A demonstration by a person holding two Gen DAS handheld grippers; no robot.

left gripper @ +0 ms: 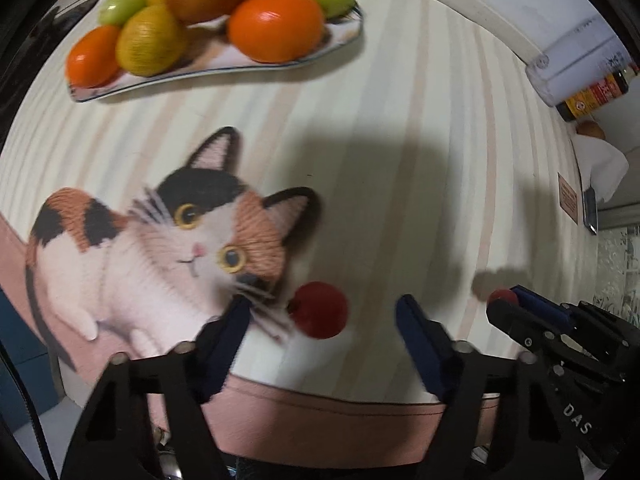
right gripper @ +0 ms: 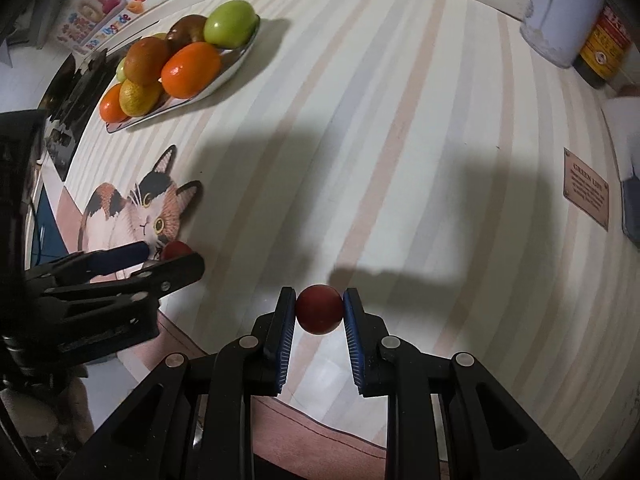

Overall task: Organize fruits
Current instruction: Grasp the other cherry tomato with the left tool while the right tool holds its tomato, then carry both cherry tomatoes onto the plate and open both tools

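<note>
Two small red fruits left to plate

Right gripper (right gripper: 319, 310) is clenched on a small round red fruit (right gripper: 319, 309); left gripper (left gripper: 320, 316) straddles another red fruit (left gripper: 319, 310), pads not touching. The oval plate of orange, green and brown fruits (right gripper: 236, 65), at eleven o'clock, already looks full.

home kitchen table, cat tablecloth (left gripper: 360, 160); fruit plate (left gripper: 224, 68), condiment bottle (left gripper: 592, 96)

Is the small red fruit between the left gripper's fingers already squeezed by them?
No: in the left wrist view the small red fruit lies on the table with the left gripper fingers standing clear on both sides.
</note>
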